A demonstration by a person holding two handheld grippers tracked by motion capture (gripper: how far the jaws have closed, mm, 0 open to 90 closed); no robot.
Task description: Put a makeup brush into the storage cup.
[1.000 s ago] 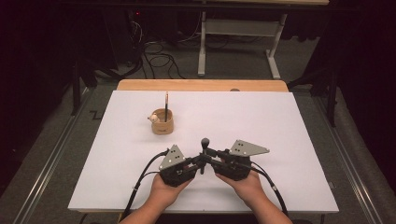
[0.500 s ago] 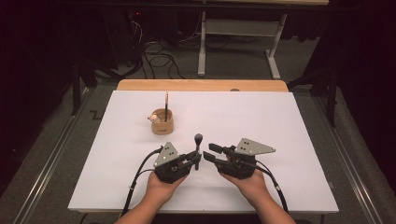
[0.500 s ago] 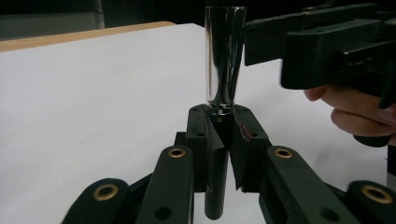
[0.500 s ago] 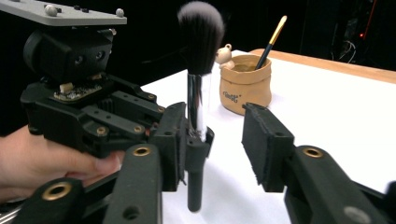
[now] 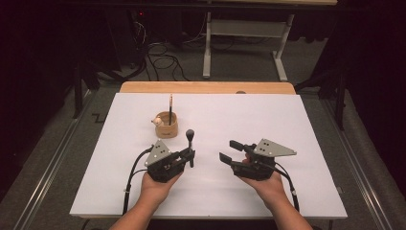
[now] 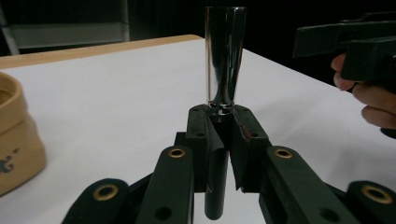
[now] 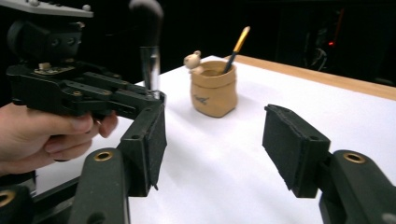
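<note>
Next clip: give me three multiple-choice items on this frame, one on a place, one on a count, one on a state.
1. Where does the tan pot stand?
A. Beyond the left hand-held gripper
B. Right of the right hand-held gripper
C. On the floor

2. How many brushes stand in the pot?
A. None
B. One
C. Three

3. What is the right hand-held gripper doing?
A. Clamping the pot
B. Clamping the brush
C. Open, holding nothing

Key: 1 A, the pot sits farther up the table than the left hand-held gripper. 2 B, a single brush leans in it. 3 C, its pads stand apart over bare table.
</note>
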